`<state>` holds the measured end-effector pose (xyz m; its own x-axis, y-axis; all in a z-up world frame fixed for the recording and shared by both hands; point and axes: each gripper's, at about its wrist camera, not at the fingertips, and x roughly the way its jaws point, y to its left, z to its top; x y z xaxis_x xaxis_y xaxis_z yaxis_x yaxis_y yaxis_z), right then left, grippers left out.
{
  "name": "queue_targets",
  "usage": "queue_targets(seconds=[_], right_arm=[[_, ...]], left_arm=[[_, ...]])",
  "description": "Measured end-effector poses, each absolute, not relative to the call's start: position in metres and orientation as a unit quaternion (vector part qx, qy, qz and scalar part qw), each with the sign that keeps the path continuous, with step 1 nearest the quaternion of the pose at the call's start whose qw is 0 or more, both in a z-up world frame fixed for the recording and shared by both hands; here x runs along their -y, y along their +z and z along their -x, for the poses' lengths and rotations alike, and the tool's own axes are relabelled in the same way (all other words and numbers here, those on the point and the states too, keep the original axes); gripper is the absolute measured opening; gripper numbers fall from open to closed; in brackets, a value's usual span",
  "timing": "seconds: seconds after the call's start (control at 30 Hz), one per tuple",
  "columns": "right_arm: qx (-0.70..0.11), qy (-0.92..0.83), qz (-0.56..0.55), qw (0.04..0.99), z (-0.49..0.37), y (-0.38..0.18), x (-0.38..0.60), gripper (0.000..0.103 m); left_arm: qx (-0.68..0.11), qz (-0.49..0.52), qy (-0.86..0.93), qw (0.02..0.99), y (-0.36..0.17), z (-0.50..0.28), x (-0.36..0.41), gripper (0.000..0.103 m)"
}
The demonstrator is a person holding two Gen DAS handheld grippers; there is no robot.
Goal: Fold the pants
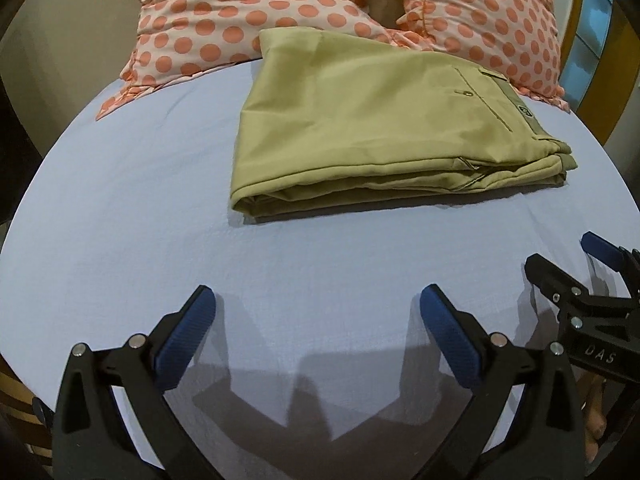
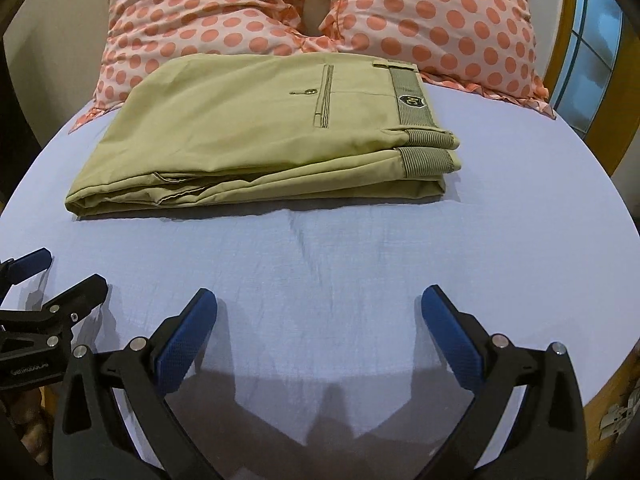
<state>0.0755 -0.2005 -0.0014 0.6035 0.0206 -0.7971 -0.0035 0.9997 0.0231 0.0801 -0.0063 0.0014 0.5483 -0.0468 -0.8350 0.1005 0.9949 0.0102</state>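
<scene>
Khaki pants (image 1: 372, 120) lie folded in a neat stack on the far blue sheet (image 1: 160, 200), touching dotted pillows (image 1: 240, 8) | left gripper (image 1: 318, 312) and right gripper (image 2: 319, 312) wide open, empty, near edge | risk: a careless nudge could undo the layers.

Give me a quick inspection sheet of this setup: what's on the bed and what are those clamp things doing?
Surface: light blue bedsheet, lightly creased.
Job's things: khaki pants folded into a flat stack, back pocket and waistband on top.
Clutter: nothing seen.
Grippers: left tool open, holding nothing; right tool open, holding nothing; both short of the pants.
Cables: nothing seen.
Surroundings: two polka-dot pillows behind the pants, wooden frame at right.
</scene>
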Motion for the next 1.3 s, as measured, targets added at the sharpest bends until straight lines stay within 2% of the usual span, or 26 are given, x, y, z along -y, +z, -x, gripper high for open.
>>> queue_targets(seconds=[1.3], right_arm=[[-0.452,0.008,-0.008,0.892,-0.0779,0.0007,0.2001,0.102]], left_arm=[[-0.475,-0.030,-0.042,0.879,0.0011,-0.0820,0.0047,0.101]])
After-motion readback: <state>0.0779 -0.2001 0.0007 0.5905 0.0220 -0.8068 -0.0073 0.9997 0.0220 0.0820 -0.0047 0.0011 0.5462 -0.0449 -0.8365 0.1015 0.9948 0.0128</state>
